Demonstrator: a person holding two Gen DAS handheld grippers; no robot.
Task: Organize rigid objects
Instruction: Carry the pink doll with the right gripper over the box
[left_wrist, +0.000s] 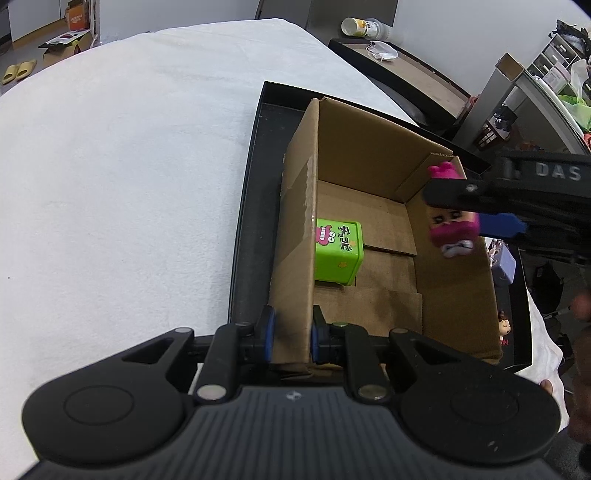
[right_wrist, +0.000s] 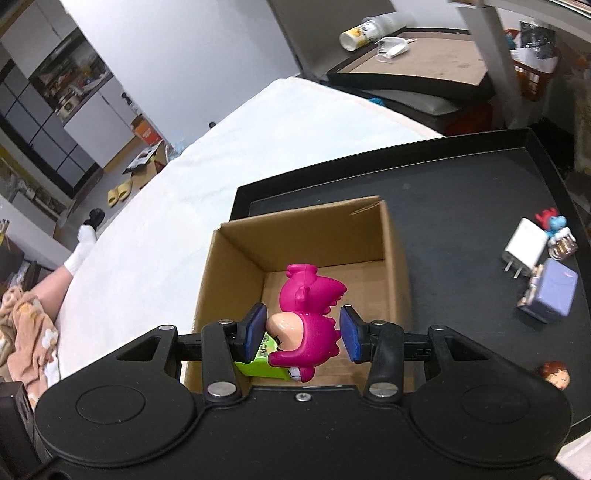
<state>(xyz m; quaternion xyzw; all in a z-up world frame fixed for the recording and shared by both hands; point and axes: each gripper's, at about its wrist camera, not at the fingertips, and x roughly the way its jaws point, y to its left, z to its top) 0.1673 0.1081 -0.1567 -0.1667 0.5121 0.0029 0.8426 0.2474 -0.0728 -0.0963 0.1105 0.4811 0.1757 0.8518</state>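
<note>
A cardboard box (left_wrist: 369, 236) stands on a tray (right_wrist: 461, 184), which lies on a cloth-covered table (left_wrist: 129, 166). In the box, against its left wall, sits a small tin (left_wrist: 338, 251). On the tray to the right of the box lie a charger plug (right_wrist: 524, 245), a small block (right_wrist: 552, 295) and, nearer, a little figure head (right_wrist: 556, 373).

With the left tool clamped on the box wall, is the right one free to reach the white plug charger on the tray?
Probably not yet: the right tool is shut on the pink dinosaur-suit figurine over the cardboard box. The white plug charger itself lies uncovered.
</note>
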